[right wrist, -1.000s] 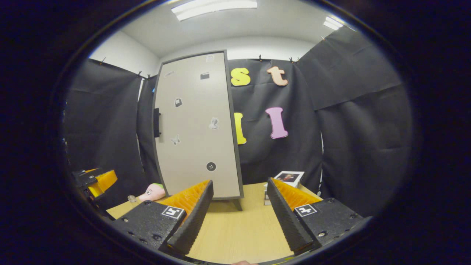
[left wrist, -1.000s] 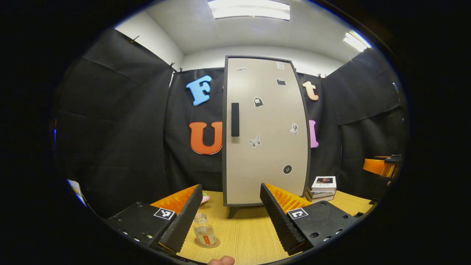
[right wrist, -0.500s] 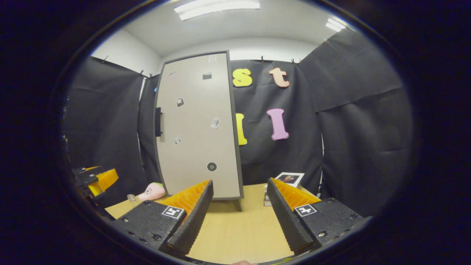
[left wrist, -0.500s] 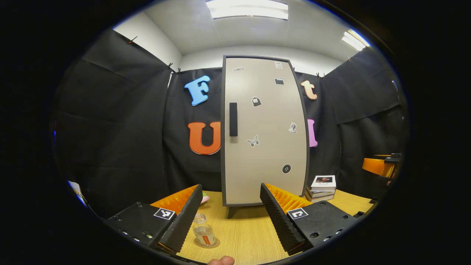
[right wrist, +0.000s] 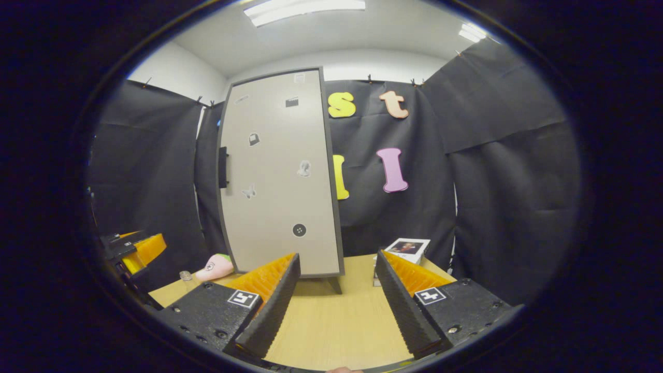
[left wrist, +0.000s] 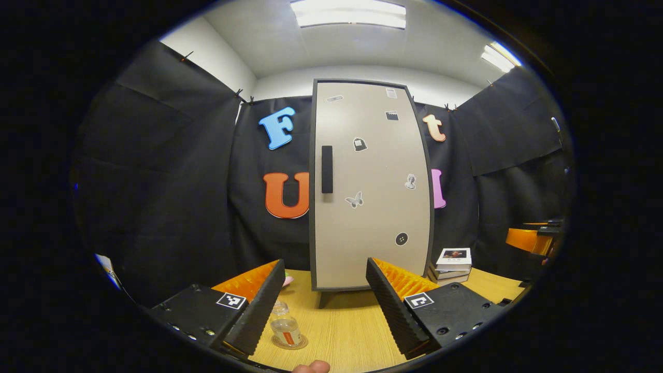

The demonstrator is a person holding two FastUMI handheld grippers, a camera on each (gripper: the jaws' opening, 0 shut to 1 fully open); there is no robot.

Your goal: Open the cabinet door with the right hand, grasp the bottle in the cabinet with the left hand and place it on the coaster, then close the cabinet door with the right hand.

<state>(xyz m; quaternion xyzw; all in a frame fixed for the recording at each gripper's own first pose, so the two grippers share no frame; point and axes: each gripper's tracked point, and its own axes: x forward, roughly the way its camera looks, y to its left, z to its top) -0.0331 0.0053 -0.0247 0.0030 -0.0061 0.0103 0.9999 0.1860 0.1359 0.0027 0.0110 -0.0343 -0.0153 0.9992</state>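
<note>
End of the sequence, judged from the layout. The cabinet door stands shut, flush in its frame, with its handle untouched. The bottle stands upright on the coaster near the table's front edge, just beside the inner face of one finger of the left gripper; whether that finger touches it cannot be told. All three steps appear done, so the next move likely calls for nothing more than drawing both tools clear without brushing the bottle.

The left gripper is held low over the front of the table, level and aimed at the cabinet, its jaws spread wide and holding nothing. The right gripper is posed likewise farther toward the table's right side, jaws wide apart and empty, facing the door obliquely. A stack of books lies by the cabinet's right foot; a pink toy lies near its left.
</note>
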